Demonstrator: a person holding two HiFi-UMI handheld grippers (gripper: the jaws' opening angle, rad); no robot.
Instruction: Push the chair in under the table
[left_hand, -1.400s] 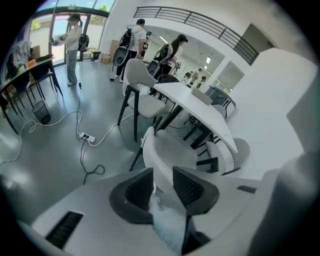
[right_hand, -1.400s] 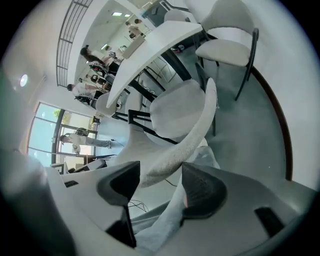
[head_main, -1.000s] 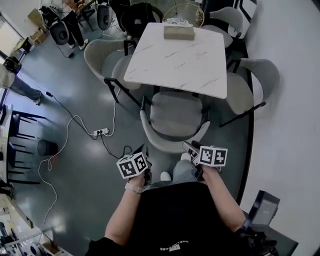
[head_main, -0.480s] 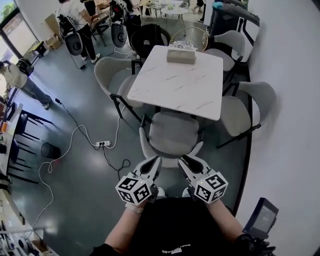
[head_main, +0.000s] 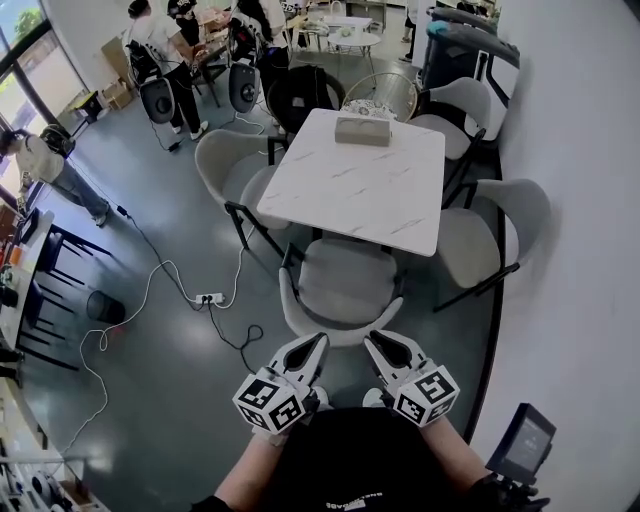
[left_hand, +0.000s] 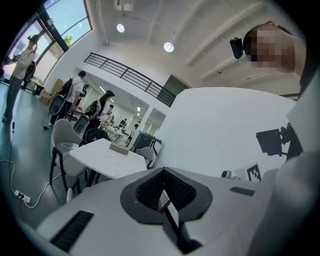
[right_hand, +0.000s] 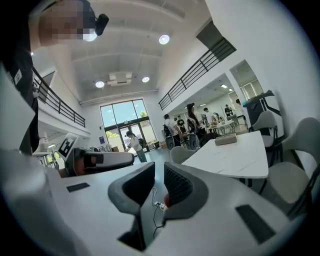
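**Chair in, claws off**

Since a second ago we have lifted both claws away from the grey padded chair (head_main: 340, 285). It sits at six o'clock of the white marble-look square table (head_main: 365, 180), seat partly under. The left gripper (head_main: 317, 346) is clenched and empty. The right gripper (head_main: 372, 344) is closing on nothing. The push looks finished.

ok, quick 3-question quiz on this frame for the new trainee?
1. The box on the table sits at: A) the far edge, B) the near edge, C) the centre.
2. True or false: the left gripper grips the near chair.
3. Fill in: in the head view, the power strip lies on the floor to the ___ of the near chair.

Key:
1. A.
2. False: its jaws are shut with nothing between them.
3. Left.
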